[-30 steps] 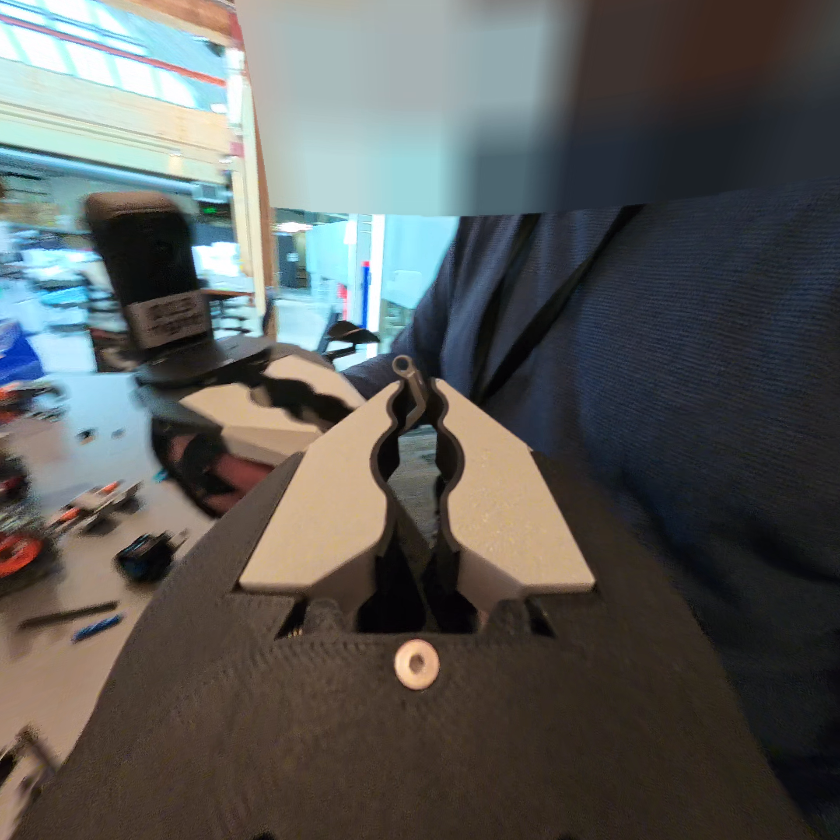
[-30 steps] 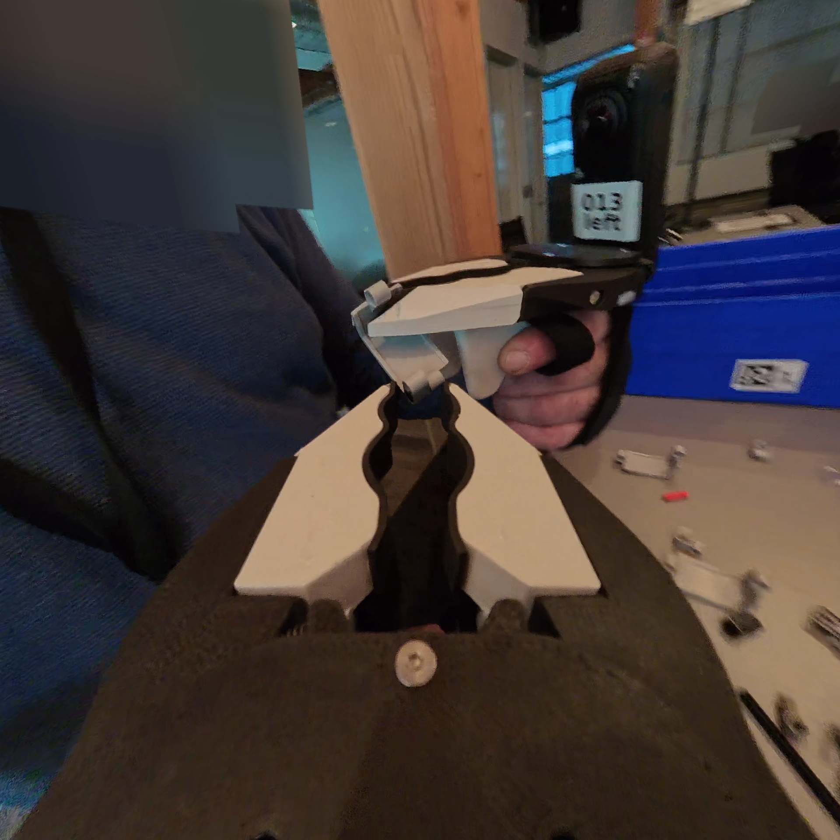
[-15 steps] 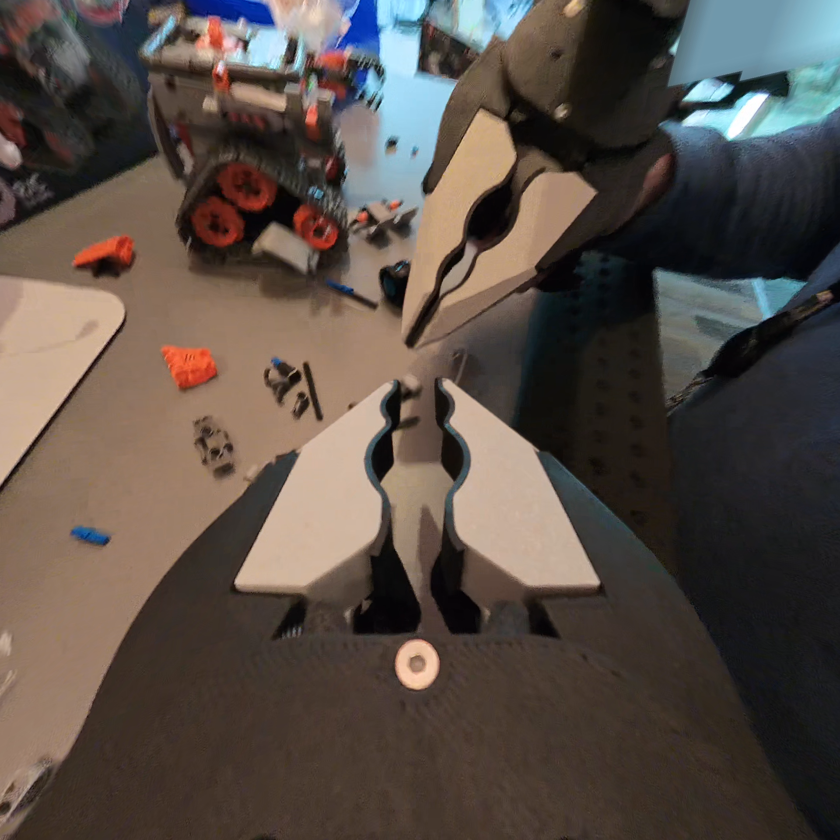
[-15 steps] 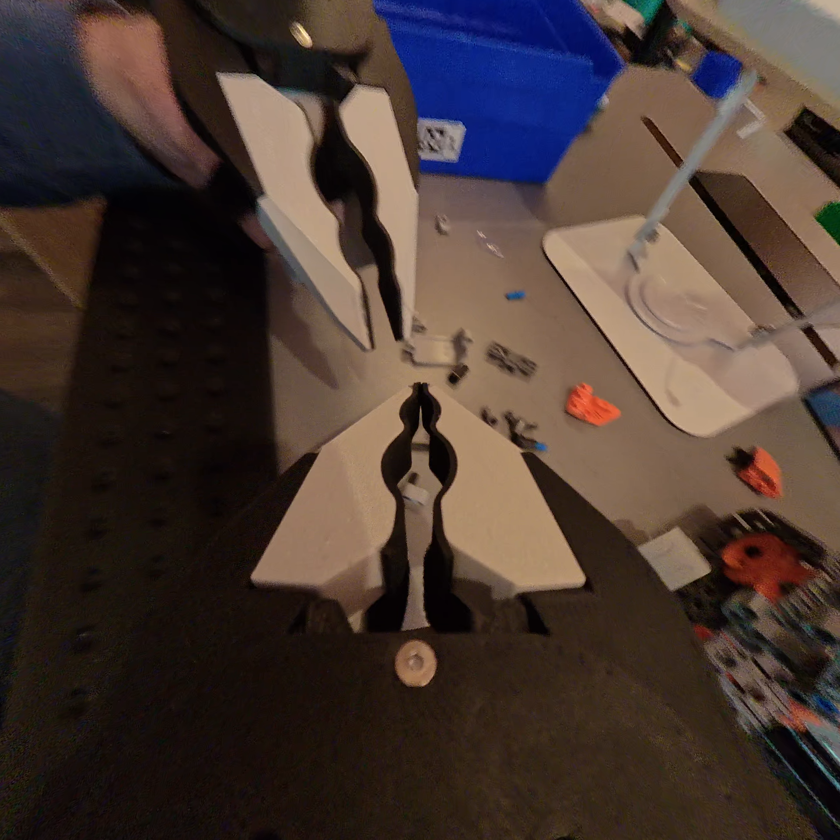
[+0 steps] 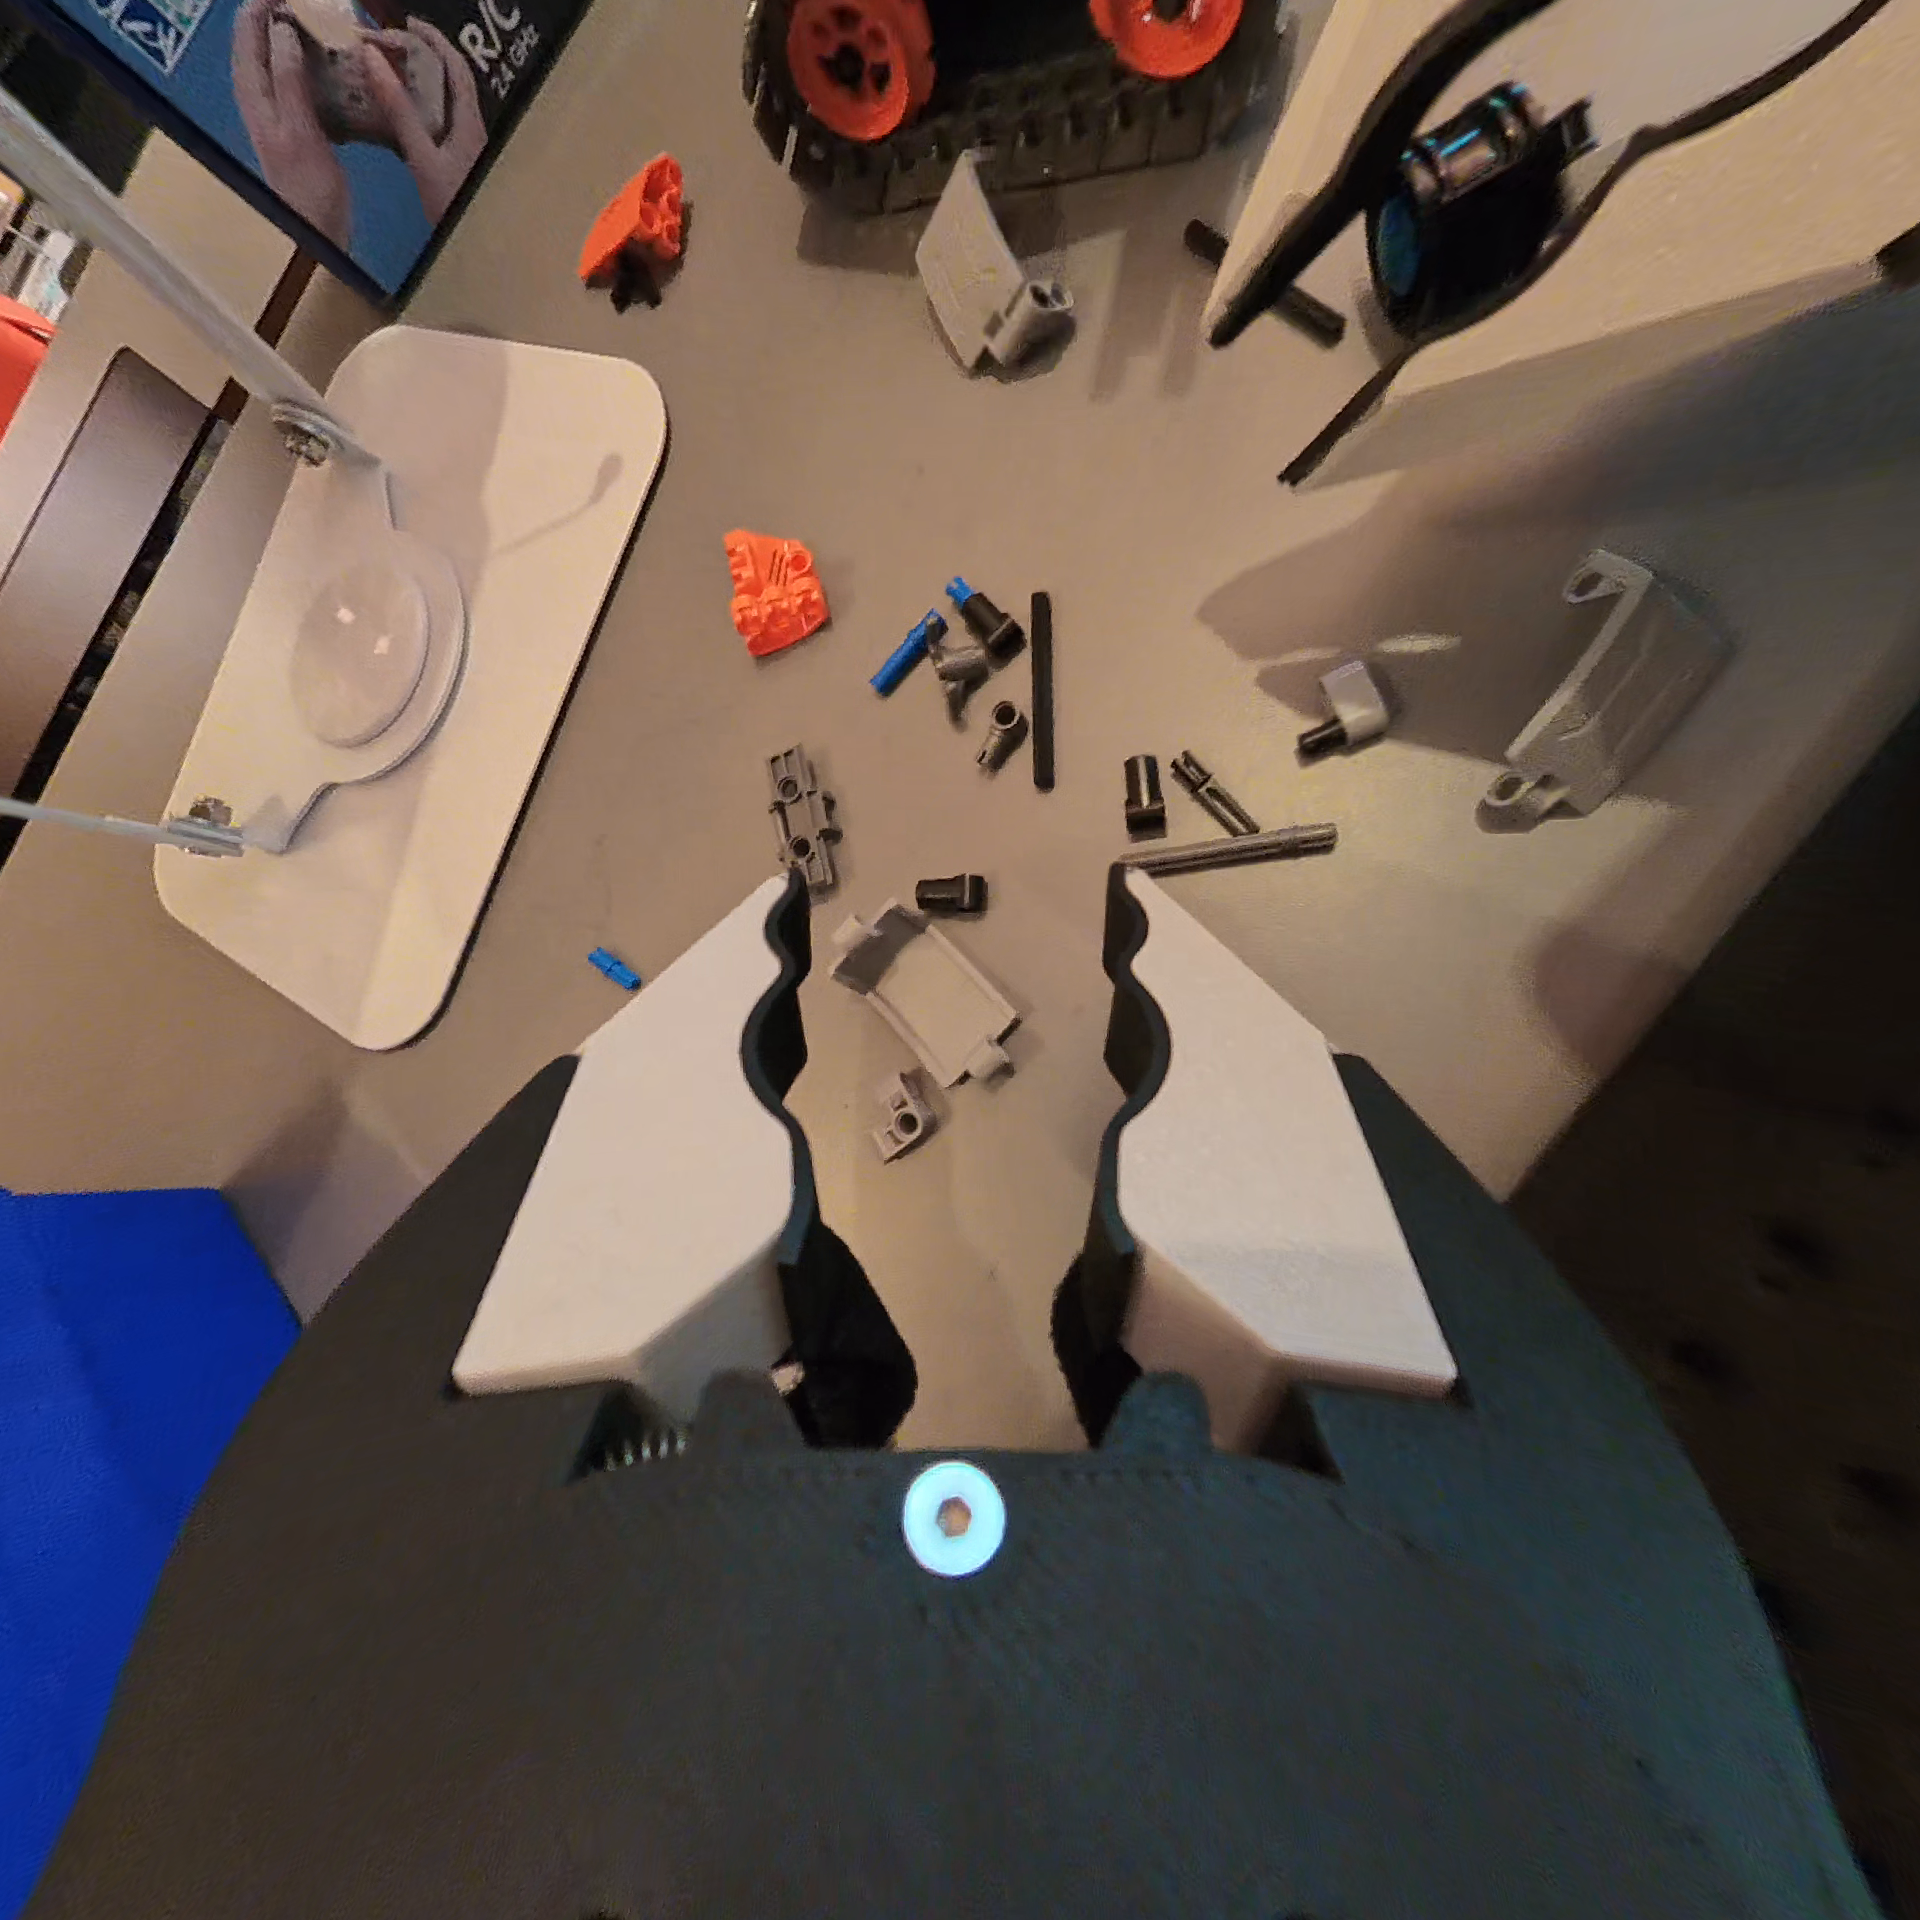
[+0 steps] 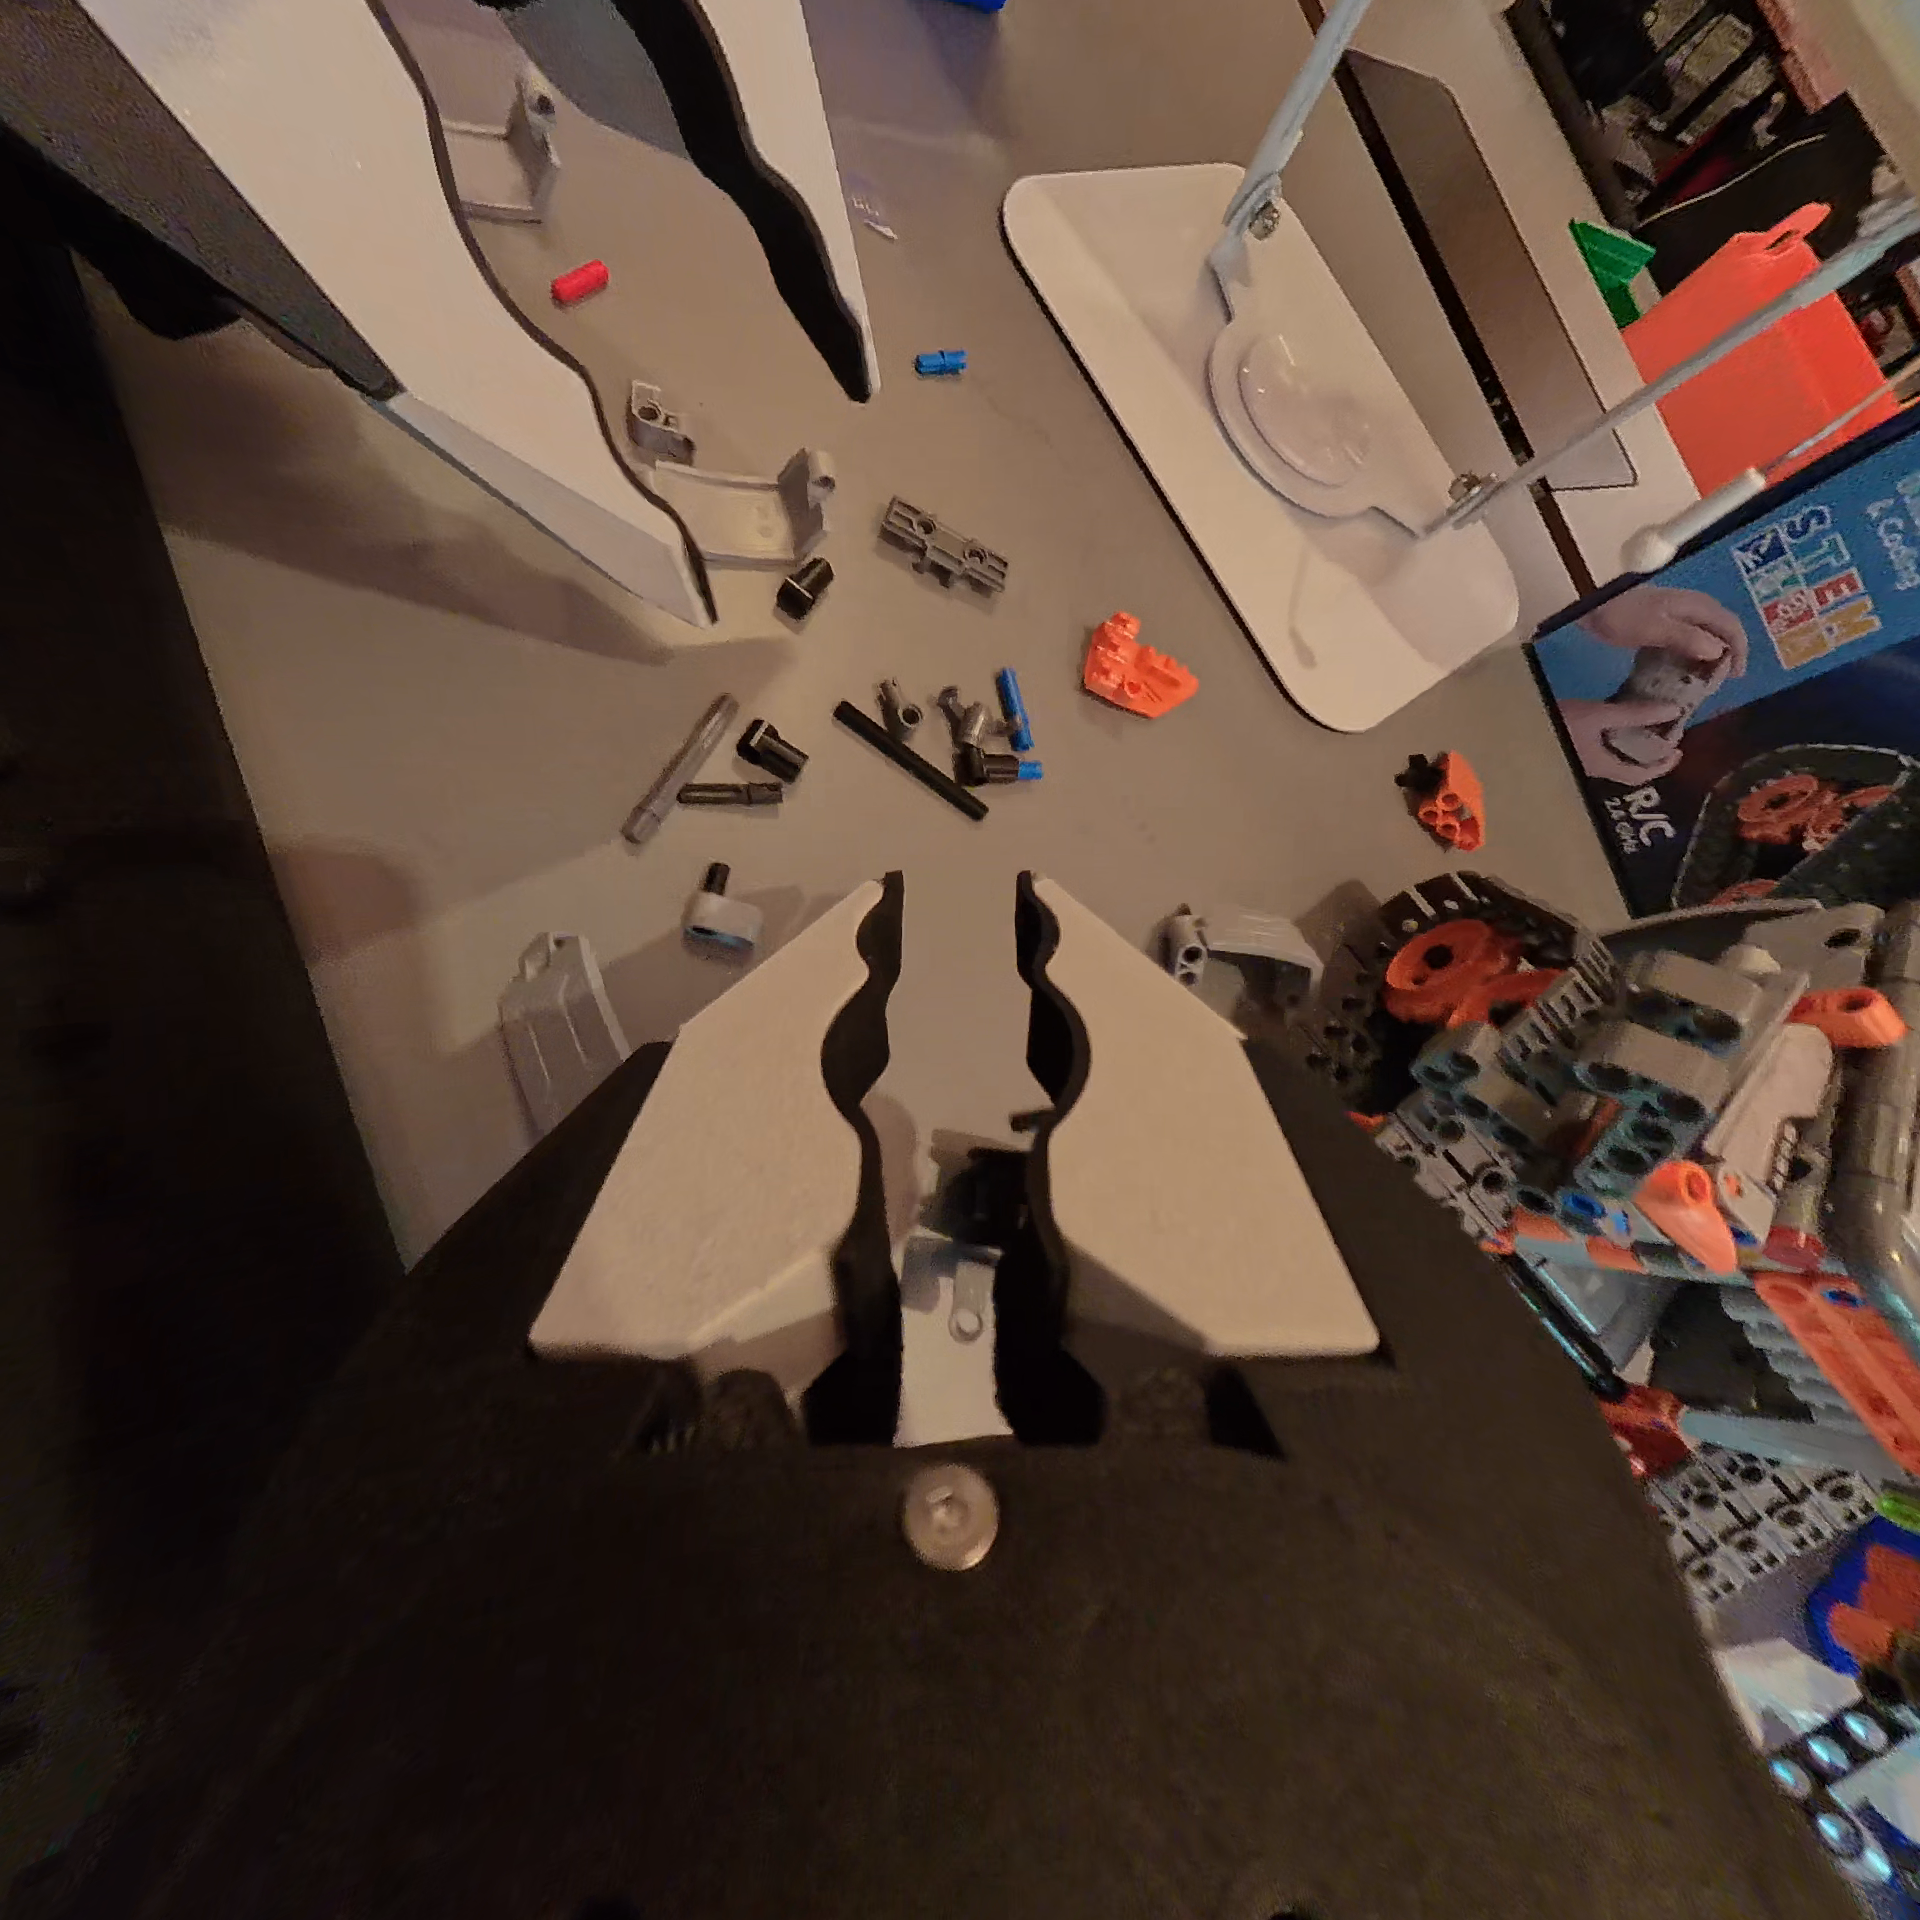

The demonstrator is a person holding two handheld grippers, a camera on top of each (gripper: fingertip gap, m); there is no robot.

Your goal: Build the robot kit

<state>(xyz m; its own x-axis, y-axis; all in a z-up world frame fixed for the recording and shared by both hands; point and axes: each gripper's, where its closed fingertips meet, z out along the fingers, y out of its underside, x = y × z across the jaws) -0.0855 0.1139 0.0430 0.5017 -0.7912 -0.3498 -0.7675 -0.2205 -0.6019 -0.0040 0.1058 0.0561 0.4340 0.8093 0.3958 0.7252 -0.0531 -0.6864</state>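
Hovering spread wide, empty, left gripper (image 5: pixel 951 883) is straddling grey curved panel (image 5: pixel 925 992); right gripper (image 6: pixel 958 878), parted, is risking scattering loose pins beside it.

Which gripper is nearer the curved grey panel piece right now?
Left. The left gripper hangs open directly over the curved grey panel; the right gripper sits farther off, past the scattered pins.

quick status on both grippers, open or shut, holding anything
Left gripper: open wide, holding nothing, above a grey curved panel on the table.
Right gripper: open, fingers apart, gripping nothing; a small grey-and-black piece shows through the gap.
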